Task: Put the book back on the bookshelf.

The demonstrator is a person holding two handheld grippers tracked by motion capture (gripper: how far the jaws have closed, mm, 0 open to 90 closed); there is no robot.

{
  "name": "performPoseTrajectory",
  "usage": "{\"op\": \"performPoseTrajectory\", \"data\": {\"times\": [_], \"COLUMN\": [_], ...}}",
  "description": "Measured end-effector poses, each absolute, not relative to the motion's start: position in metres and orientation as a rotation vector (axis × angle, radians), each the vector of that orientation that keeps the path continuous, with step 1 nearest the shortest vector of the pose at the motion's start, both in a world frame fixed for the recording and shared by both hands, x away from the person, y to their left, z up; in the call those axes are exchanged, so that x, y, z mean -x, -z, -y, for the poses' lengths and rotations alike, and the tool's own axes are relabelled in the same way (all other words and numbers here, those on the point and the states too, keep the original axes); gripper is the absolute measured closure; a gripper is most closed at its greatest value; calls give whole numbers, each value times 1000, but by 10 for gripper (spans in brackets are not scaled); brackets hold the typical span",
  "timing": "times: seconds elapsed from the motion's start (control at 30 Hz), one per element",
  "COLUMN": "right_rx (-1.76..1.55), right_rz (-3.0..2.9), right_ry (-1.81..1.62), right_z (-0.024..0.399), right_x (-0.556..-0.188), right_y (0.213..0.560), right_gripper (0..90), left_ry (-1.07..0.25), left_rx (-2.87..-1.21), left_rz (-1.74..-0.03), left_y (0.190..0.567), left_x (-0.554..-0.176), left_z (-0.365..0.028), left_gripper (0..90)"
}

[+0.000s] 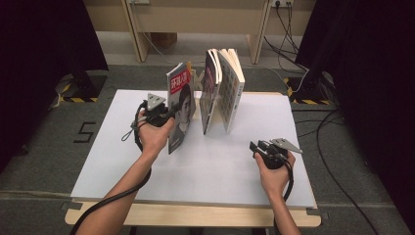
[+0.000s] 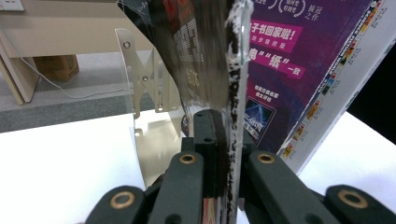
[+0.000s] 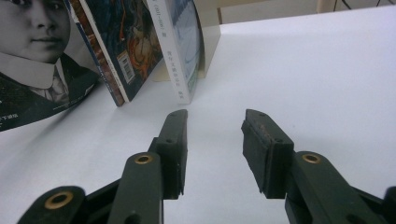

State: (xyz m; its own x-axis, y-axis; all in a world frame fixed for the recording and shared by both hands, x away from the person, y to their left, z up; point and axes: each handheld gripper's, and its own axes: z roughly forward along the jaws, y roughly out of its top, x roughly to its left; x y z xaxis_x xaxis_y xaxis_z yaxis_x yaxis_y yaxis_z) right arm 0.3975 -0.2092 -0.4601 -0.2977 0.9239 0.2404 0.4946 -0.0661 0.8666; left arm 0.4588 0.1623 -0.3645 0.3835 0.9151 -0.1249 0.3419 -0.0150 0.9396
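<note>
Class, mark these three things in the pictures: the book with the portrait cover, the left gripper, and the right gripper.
book with the portrait cover (image 1: 182, 110), high view, on its front cover.
left gripper (image 1: 171, 113), high view, where its jaws meet the book.
right gripper (image 3: 215, 140), right gripper view, midway between its open jaws.

High view: fixed above my side of the table (image 1: 205, 166), facing fwd and down, far enough to take in the whole white top. Left gripper view: rides on my left gripper (image 2: 223, 140), looks along its jaws, v. close to the portrait book (image 2: 205, 60), cover blurred, prob. too near to focus. Right gripper view: on my right gripper (image 3: 215, 122), low over the table, facing the standing books (image 3: 140, 42). All three share those books.
</note>
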Motion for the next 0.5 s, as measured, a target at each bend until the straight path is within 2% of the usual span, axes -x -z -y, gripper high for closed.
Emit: {"op": "performPoseTrajectory", "data": {"times": [0.5], "right_rx": [-1544], "right_rz": [-1807], "right_ry": [-1271], "right_z": [210], "right_x": [-388], "right_y": [474], "right_gripper": [593], "left_ry": [-663], "left_rx": [-1556], "left_rz": [-1158], "left_y": [365], "left_x": [-462], "left_z": [-165], "left_gripper": [864]}}
